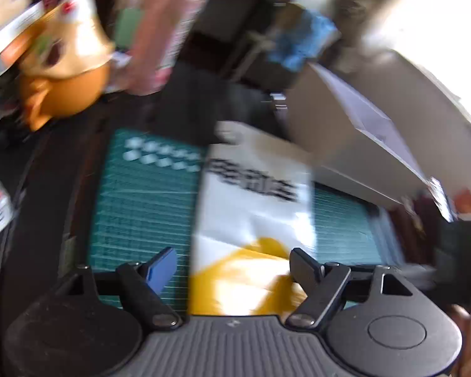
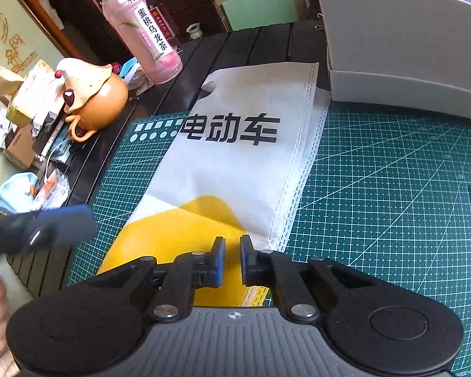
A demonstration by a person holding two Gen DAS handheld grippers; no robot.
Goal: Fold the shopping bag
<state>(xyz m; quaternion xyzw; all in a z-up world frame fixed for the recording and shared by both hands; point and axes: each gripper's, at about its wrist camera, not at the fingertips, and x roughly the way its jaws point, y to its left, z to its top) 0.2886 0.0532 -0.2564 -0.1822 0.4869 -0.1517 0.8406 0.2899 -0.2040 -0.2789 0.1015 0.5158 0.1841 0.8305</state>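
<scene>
A white and yellow non-woven shopping bag (image 2: 235, 169) with black characters lies flat, folded lengthwise, on the green cutting mat (image 2: 392, 182). My right gripper (image 2: 232, 260) hovers over the bag's yellow near end, jaws nearly closed with a narrow gap and nothing between them. My left gripper (image 1: 232, 267) is wide open over the same yellow end of the bag (image 1: 251, 207); its view is motion-blurred. The left gripper also shows blurred in the right wrist view (image 2: 47, 229), left of the bag.
A white box (image 2: 402, 40) stands at the mat's far right edge. A pink drink bottle (image 2: 141, 28), an orange teapot (image 2: 91, 100) and small clutter sit to the left on the dark table (image 2: 260, 44).
</scene>
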